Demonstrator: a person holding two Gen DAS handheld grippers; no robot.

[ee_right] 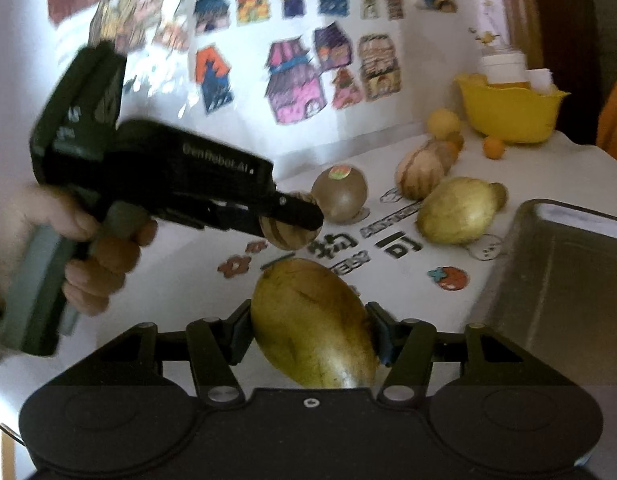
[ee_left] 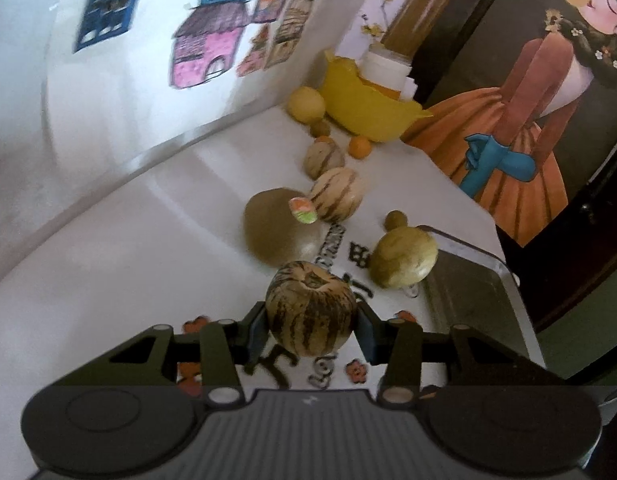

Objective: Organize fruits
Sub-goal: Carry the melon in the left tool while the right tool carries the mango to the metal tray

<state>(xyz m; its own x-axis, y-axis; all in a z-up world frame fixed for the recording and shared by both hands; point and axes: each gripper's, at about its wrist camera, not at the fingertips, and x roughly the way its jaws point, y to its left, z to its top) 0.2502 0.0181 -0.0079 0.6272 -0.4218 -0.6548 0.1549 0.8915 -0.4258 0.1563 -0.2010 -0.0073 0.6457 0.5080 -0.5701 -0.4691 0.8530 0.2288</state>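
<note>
1. My left gripper [ee_left: 311, 322] clamps a striped melon [ee_left: 311, 308], lifted off the white table [ee_left: 108, 288].
2. My right gripper [ee_right: 311, 334] grips a yellow-green mango [ee_right: 312, 324] near the metal tray [ee_right: 548, 280].

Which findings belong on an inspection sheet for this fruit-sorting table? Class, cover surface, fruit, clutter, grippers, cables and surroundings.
Surface: white table with printed lettering and stickers.
Job's things: striped melon and mango held; brown stickered fruit, more striped melons, green mango, small orange loose; metal tray at the table's edge.
Clutter: yellow bowl holding white containers.
Grippers: left hand-held gripper shut on striped melon; right hand-held gripper shut on mango.
Cables: nothing seen.
Surroundings: house drawings on wall; painted figure.
</note>
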